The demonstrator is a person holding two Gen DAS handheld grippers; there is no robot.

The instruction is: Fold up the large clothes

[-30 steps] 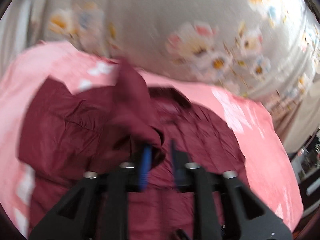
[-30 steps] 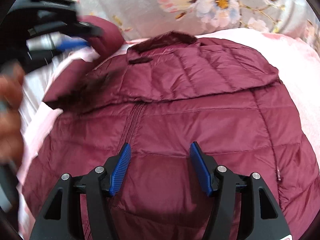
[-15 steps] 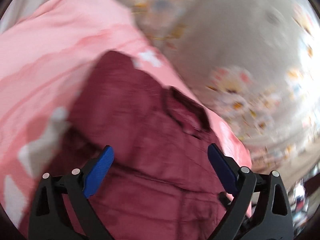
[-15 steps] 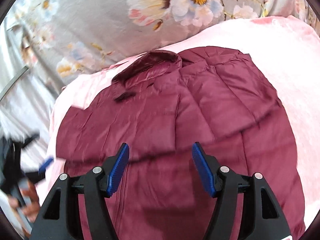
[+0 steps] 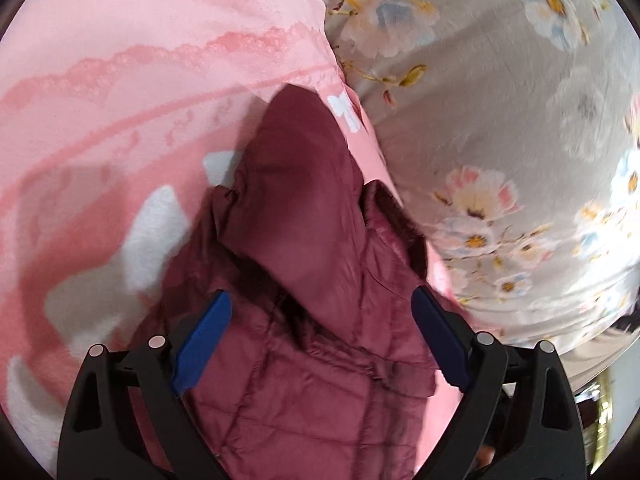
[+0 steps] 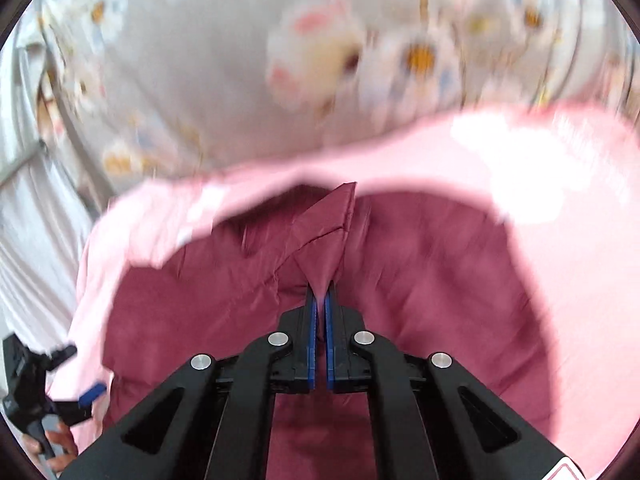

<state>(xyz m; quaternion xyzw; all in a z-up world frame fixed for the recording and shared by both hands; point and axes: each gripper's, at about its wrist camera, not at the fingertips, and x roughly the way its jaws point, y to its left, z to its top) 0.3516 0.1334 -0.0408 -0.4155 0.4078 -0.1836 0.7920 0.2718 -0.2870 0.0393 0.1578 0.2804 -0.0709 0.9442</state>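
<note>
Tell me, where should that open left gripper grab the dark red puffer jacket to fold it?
Probably the folded-over sleeve lying on the jacket, at its narrow far end. The left gripper stands open just above, so it could come in from the near side along its fingers. The right gripper has just closed on a fabric corner.

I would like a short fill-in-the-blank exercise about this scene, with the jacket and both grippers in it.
1. The right gripper is shut on a fold of the ____ jacket.
2. The left gripper is ____, with nothing pinched between its pads.
3. The jacket lies on a ____ blanket.
4. Behind the blanket is a grey fabric printed with ____.

Missing words: maroon; open; pink; flowers
</note>
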